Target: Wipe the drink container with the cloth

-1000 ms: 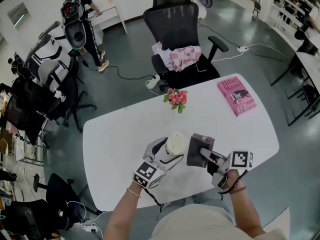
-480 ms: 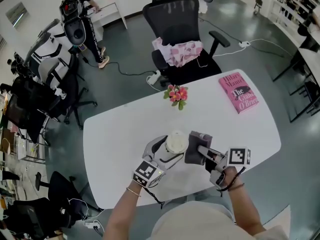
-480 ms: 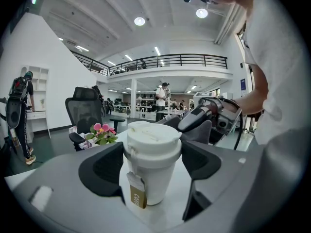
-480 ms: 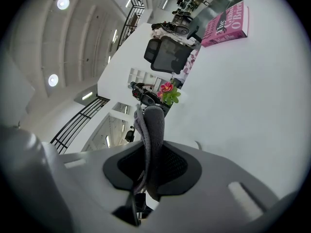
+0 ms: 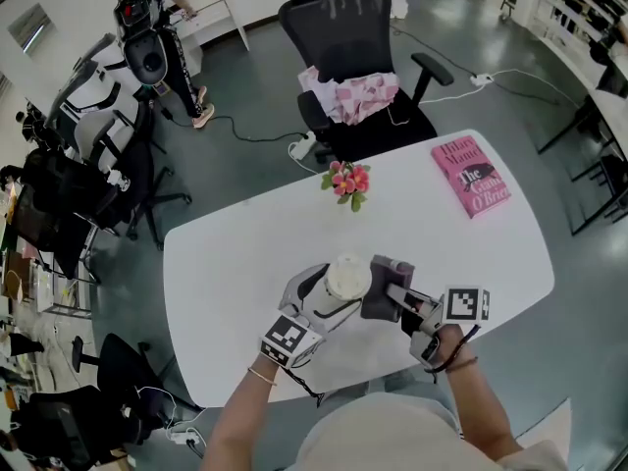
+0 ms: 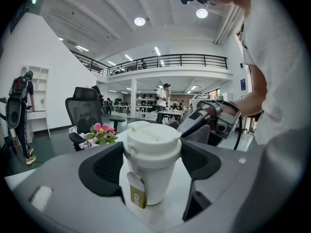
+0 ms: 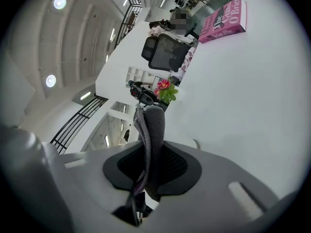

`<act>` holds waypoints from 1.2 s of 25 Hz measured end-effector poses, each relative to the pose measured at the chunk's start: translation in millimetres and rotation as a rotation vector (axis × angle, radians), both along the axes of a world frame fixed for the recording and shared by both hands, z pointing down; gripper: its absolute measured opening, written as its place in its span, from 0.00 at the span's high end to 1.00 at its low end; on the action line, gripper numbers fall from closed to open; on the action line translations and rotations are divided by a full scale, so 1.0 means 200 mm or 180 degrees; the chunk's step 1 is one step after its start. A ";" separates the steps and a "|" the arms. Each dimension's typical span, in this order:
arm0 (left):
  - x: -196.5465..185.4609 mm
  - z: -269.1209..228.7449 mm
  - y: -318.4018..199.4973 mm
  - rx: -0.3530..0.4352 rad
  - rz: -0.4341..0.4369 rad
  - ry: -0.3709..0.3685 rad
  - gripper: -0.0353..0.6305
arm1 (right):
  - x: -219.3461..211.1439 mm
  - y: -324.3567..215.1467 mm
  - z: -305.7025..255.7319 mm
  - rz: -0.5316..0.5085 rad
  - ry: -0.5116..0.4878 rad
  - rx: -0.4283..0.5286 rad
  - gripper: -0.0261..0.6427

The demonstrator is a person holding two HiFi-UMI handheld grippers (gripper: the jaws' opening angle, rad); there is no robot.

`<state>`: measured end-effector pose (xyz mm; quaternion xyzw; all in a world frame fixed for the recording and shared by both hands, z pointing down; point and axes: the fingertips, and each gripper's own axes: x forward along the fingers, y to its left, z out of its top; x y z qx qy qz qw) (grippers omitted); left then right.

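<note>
Cup: a white paper cup with a round lid stood upright on the white table, near its front edge. A little tag hung down its side.
Left claw: the left claw hugged the cup on both sides.
Right claw: the right claw pinched a grey cloth, right beside the cup.
Cup's feel: probably light, thin and easy to squash or tip, so hold it gently round the middle.
Cloth's feel: soft, fuzzy, floppy.
</note>
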<state>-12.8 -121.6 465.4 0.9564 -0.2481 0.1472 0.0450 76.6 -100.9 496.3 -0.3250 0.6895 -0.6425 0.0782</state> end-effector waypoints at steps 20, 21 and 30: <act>0.01 0.00 0.00 -0.0003 -0.0005 0.0009 0.38 | -0.04 0.00 0.11 -0.0004 -0.0005 -0.0049 0.86; 0.01 -0.01 0.00 -0.0003 -0.0006 0.0008 0.38 | -0.04 0.00 0.11 -0.0002 0.0007 -0.0055 0.86; 0.00 0.00 0.00 -0.0004 -0.0028 -0.0003 0.38 | -0.06 0.00 0.21 -0.0006 0.0068 -0.0124 0.86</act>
